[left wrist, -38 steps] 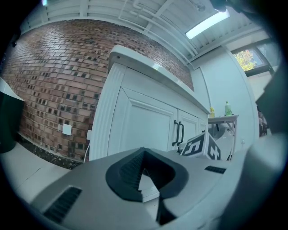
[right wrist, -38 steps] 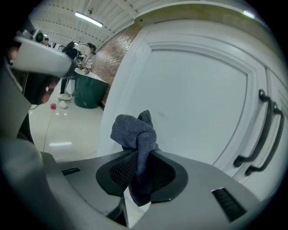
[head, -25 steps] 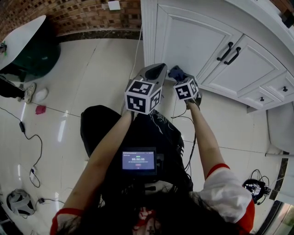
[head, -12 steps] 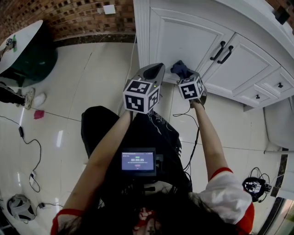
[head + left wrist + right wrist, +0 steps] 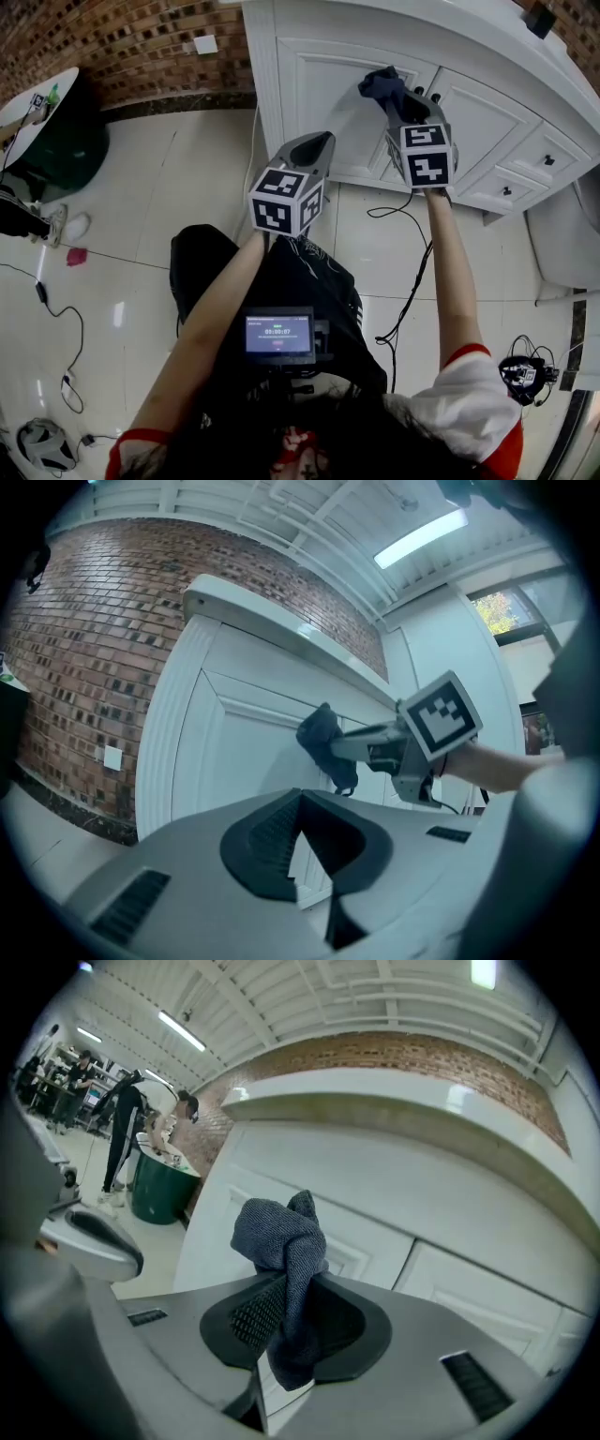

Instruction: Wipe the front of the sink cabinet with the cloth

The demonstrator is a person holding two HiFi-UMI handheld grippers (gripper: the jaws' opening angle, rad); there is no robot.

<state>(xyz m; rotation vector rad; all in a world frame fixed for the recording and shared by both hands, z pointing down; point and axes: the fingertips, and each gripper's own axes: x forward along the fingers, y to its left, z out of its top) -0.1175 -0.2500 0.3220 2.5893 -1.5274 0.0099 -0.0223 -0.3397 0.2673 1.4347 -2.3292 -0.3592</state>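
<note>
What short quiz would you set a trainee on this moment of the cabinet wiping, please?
1. True or false: the left gripper holds the dark cloth.
2. The right gripper holds the dark cloth at: A the floor tiles; B the upper part of a white cabinet door; C a drawer front.
3. Fill the blank: the wall to the left of the sink cabinet is made of ____.

Key: 1 false, its jaws are together with nothing between them; 2 B; 3 brick.
</note>
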